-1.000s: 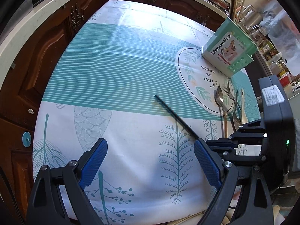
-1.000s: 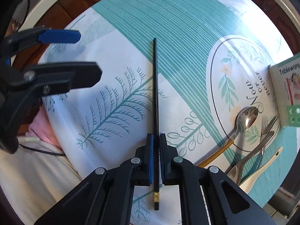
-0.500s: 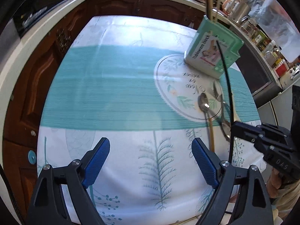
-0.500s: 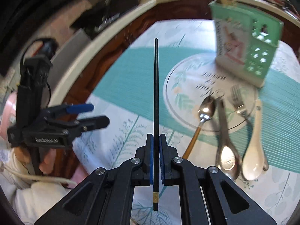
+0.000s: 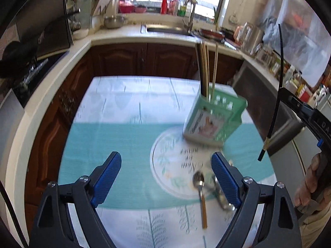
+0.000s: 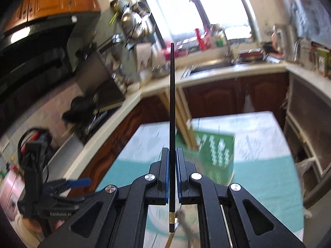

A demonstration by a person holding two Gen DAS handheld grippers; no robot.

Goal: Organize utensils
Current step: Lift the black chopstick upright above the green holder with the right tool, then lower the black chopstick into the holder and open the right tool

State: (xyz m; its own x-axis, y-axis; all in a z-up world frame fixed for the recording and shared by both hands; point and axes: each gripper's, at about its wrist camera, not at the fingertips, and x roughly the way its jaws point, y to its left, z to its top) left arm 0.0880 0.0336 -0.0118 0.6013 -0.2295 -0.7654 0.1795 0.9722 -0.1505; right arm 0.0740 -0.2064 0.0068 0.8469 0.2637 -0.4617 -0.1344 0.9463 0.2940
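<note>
My right gripper point(image 6: 172, 161) is shut on a black chopstick point(image 6: 172, 107) and holds it nearly upright, high above the table. The same chopstick point(image 5: 276, 103) shows at the right of the left wrist view, to the right of the holder. The green utensil holder point(image 5: 213, 122) stands on the round print of the tablecloth with several chopsticks point(image 5: 205, 68) in it; it also shows in the right wrist view point(image 6: 215, 150). My left gripper point(image 5: 166, 175) is open and empty above the table's near side. A spoon with a wooden handle point(image 5: 200, 194) lies just ahead of its right finger.
More metal cutlery point(image 5: 222, 198) lies beside the spoon, partly behind my left gripper's right finger. The table carries a teal and white cloth point(image 5: 115, 140). Dark wooden cabinets point(image 5: 144, 62) and a counter with a sink point(image 5: 165, 30) run behind and left of the table.
My right gripper has lifted the black chopstick off the table and tilted it up to near vertical, close to the holder. My left gripper has tilted up and stayed open.
</note>
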